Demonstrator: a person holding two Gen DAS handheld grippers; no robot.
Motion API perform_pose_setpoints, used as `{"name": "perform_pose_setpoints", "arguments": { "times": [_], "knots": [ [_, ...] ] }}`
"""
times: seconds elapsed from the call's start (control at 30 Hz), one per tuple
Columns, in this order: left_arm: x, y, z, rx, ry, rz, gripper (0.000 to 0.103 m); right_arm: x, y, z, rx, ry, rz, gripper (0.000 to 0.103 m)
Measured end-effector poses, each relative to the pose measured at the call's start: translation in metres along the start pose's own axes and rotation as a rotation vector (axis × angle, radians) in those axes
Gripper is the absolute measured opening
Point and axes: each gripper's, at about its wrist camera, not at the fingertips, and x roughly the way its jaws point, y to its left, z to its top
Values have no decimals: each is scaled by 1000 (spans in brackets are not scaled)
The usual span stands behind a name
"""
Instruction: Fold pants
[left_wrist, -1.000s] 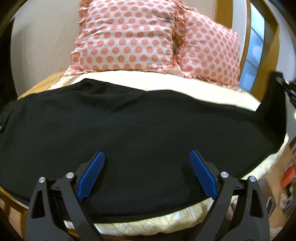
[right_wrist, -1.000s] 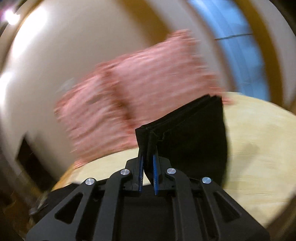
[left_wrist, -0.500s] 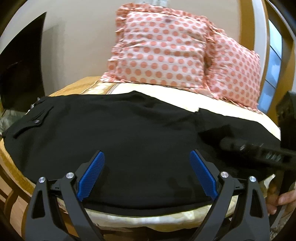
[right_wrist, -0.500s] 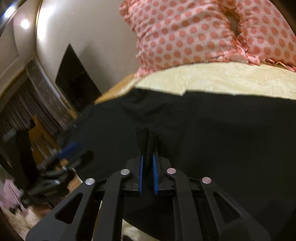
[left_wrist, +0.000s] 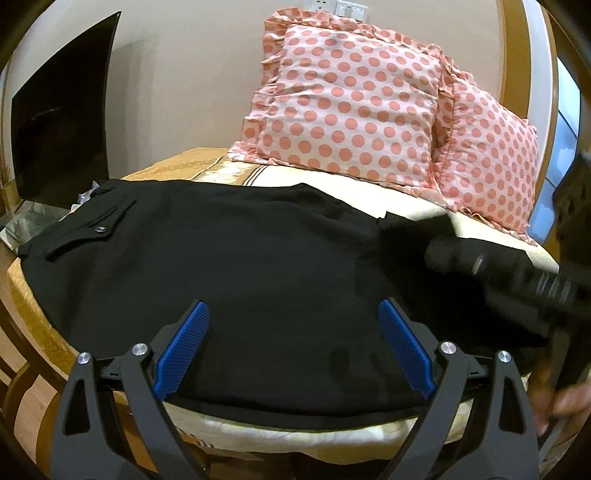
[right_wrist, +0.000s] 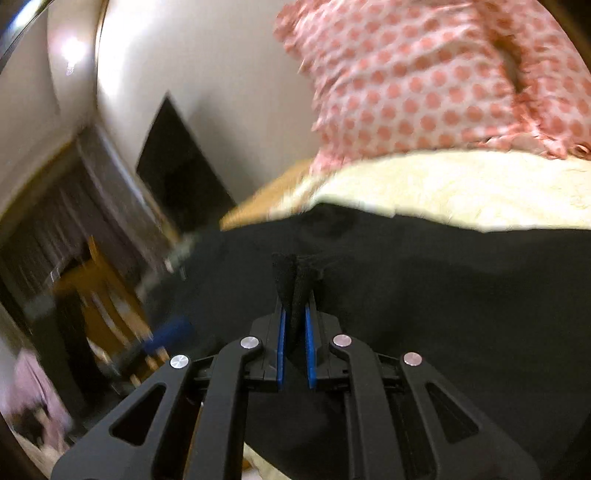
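left wrist view: pants (left_wrist: 240, 266) lie lengthwise left to right; right gripper (right_wrist: 294, 332) clamps their hem, left gripper (left_wrist: 293, 343) spread wide, holding nothing.

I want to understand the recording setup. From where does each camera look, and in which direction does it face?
Left wrist: sits behind the open left gripper, facing the black pants and dotted pillows; the right gripper enters, blurred.
Right wrist: sits behind the right gripper, shut on a pants fold, facing the pillows.
Shared: pants, pillows, bed.
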Motion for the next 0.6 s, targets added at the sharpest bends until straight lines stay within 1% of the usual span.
{"name": "perform_pose_setpoints", "arguments": {
  "times": [0.07,0.17,0.23,0.3,0.33,0.37,0.4,0.43,0.47,0.5,0.53,0.57,0.6],
  "knots": [
    [-3,4,-1,6,-11,16,93,5,-1,-14,-17,44,14,9],
    [-3,10,-2,-4,-13,28,93,4,2,-26,-49,66,-3,9],
    [0,13,-2,-18,-5,31,93,7,4,-28,-70,79,-19,10],
    [0,15,-1,-25,-6,29,93,11,9,-31,-109,111,-34,19],
    [-1,16,-1,-26,-9,30,93,8,14,-32,-139,116,-26,34],
    [-3,18,-1,-25,-14,31,93,5,18,-32,-152,125,-13,55],
    [-4,19,-1,-25,-21,36,93,0,23,-32,-164,132,15,62],
    [-5,20,-1,-26,-26,40,93,-8,27,-30,-172,113,39,62],
    [-7,23,-1,-32,-35,43,93,-20,31,-26,-182,58,55,62],
    [-8,26,0,-40,-41,43,93,-29,32,-22,-193,10,33,62],
    [-9,30,0,-55,-46,46,94,-34,32,-18,-199,-24,-1,62],
    [-10,34,1,-68,-48,49,94,-38,31,-12,-209,-63,-73,62],
    [-10,36,2,-78,-49,49,94,-37,29,-9,-213,-70,-132,62]
  ]
}}
